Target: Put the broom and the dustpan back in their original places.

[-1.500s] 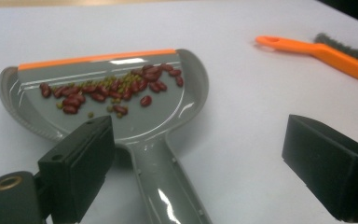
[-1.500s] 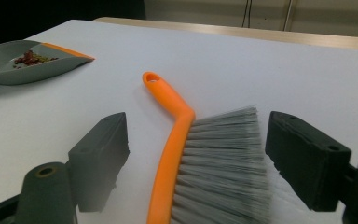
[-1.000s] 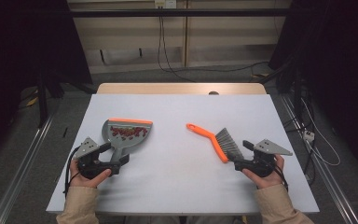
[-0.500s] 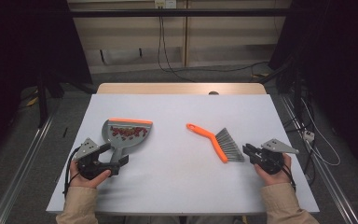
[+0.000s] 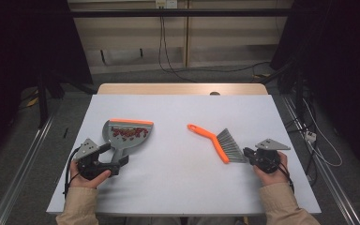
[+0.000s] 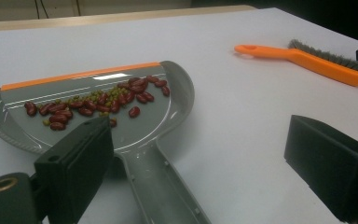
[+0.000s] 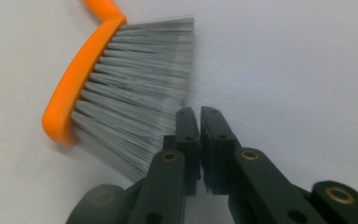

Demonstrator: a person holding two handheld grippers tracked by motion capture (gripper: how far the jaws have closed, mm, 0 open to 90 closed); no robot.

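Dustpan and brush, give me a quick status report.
Left hand-held gripper open, astride the dustpan handle. Right hand-held gripper shut, empty, at the brush bristles. Beans sit in the pan. Nothing in the way.

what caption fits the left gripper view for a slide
Open left gripper straddling the handle of a grey dustpan holding red beans.

This looks like a lab or test room. A plain white rectangular table stands on grey floor between metal floor rails, with black cables hanging from a wall socket and dark curtains at both sides.
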